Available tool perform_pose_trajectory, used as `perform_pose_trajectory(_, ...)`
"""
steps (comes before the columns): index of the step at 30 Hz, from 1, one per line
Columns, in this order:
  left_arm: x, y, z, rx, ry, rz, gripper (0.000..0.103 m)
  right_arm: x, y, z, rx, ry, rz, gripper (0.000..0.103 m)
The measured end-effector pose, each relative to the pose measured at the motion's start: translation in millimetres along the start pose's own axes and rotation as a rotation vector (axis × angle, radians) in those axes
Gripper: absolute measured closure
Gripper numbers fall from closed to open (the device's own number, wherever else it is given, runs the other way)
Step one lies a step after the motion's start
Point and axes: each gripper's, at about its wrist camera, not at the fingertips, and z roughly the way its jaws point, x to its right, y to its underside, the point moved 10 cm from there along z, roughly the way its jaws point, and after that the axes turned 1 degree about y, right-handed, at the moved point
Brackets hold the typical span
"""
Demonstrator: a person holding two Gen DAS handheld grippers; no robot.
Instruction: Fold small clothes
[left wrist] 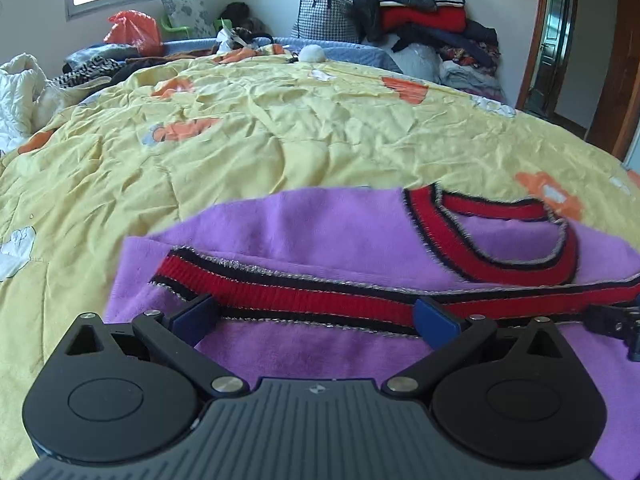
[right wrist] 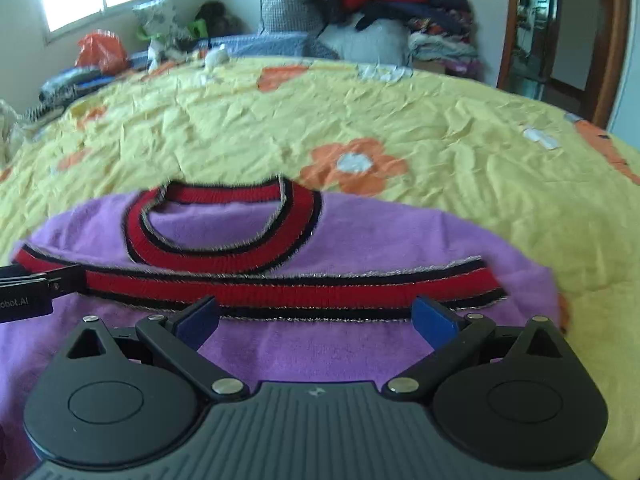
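A small purple sweater (left wrist: 320, 224) with red and black trim lies folded on the yellow bedspread (left wrist: 280, 132). Its red hem band (left wrist: 320, 296) lies across just below the red collar (left wrist: 500, 232). My left gripper (left wrist: 316, 316) is open, its blue pads just above the hem band at the sweater's left half. My right gripper (right wrist: 316, 316) is open over the hem band (right wrist: 280, 292) at the right half, below the collar (right wrist: 224, 220). Each gripper shows at the edge of the other's view: the right gripper (left wrist: 616, 324), the left gripper (right wrist: 36, 284).
The flowered yellow bedspread (right wrist: 440, 120) stretches far beyond the sweater. A heap of clothes (left wrist: 420, 12) and a checked bag (left wrist: 324, 16) stand at the back. An orange plastic bag (left wrist: 134, 32) and white quilt (left wrist: 20, 92) lie at the left. A door (left wrist: 556, 40) is at the right.
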Motion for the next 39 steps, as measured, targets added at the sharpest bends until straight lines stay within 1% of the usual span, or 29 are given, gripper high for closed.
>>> perform_pose_trajectory(2,-6,-1,2,0.002,0.009,-0.029,0.0,3,1,4,0.014,0.0,-0.023,0.0)
perform_pose_trajectory(4,-16,-2,6,-0.004,-0.025,-0.038,0.0,9,0,6,0.018,0.001,-0.025,0.0)
perform_pose_trajectory(5,-20,-3,7,-0.003,-0.023,-0.046,0.0,14,1,8,0.018,0.009,-0.028,0.0)
perform_pose_trajectory(7,-26,-5,10,-0.011,-0.031,-0.02,0.0,23,1,8,0.035,-0.007,-0.027,0.0)
perform_pose_trajectory(10,-36,-9,15,-0.019,-0.027,0.001,0.0,28,1,8,0.058,-0.009,-0.045,0.0)
perform_pose_trajectory(11,-41,-11,17,-0.021,-0.032,-0.002,0.0,36,-1,9,0.067,0.019,-0.027,0.0)
perform_pose_trajectory(13,-45,-13,19,-0.024,-0.026,-0.005,0.0,51,-3,11,0.072,0.023,0.033,0.0)
perform_pose_trajectory(14,-44,-14,18,-0.028,-0.024,-0.005,0.0,55,-4,12,0.07,0.031,0.034,0.0)
perform_pose_trajectory(16,-40,-13,11,-0.062,-0.021,-0.01,0.0,52,-5,9,0.063,0.032,0.025,0.0)
perform_pose_trajectory(18,-36,-11,-7,-0.065,-0.013,-0.03,0.0,45,0,-5,0.056,0.028,0.021,0.0)
perform_pose_trajectory(20,-25,-3,-33,-0.038,0.028,-0.043,0.0,32,10,-24,0.055,-0.009,0.02,0.0)
perform_pose_trajectory(22,-16,9,-57,-0.006,0.05,-0.034,0.0,18,23,-40,0.055,-0.042,0.011,0.0)
perform_pose_trajectory(24,-8,27,-68,-0.02,0.068,-0.013,0.0,5,36,-48,0.058,-0.05,-0.025,0.0)
perform_pose_trajectory(26,-9,48,-61,-0.064,0.065,-0.005,0.0,2,46,-43,0.047,-0.003,-0.082,0.0)
perform_pose_trajectory(27,-13,54,-58,-0.046,0.039,0.013,0.0,6,48,-40,0.065,0.023,-0.097,0.0)
perform_pose_trajectory(28,-15,54,-60,-0.005,0.034,0.041,0.0,12,47,-39,0.074,0.026,-0.078,0.0)
perform_pose_trajectory(29,-17,55,-61,-0.013,0.04,0.044,0.0,19,45,-38,0.064,0.027,-0.042,0.0)
perform_pose_trajectory(31,-27,54,-71,-0.047,0.038,-0.007,0.0,31,42,-44,0.04,0.061,-0.009,0.0)
perform_pose_trajectory(32,-30,54,-80,-0.051,0.044,-0.022,0.0,34,43,-51,0.04,0.072,-0.001,0.0)
perform_pose_trajectory(33,-31,56,-91,-0.047,0.071,-0.033,0.0,33,46,-60,0.041,0.065,0.006,0.0)
perform_pose_trajectory(35,-31,68,-113,-0.039,0.122,-0.045,0.0,20,65,-79,0.033,-0.01,0.002,0.0)
perform_pose_trajectory(36,-29,78,-120,-0.05,0.141,-0.037,0.0,11,77,-87,0.024,-0.036,-0.009,0.0)
perform_pose_trajectory(37,-28,91,-123,-0.076,0.143,-0.02,0.0,1,90,-93,0.013,-0.042,-0.033,0.0)
perform_pose_trajectory(38,-30,105,-124,-0.111,0.129,-0.003,0.0,-7,103,-97,0.001,-0.024,-0.07,0.0)
perform_pose_trajectory(39,-31,115,-126,-0.098,0.108,0.031,0.0,-10,116,-99,-0.011,0.021,-0.111,0.0)
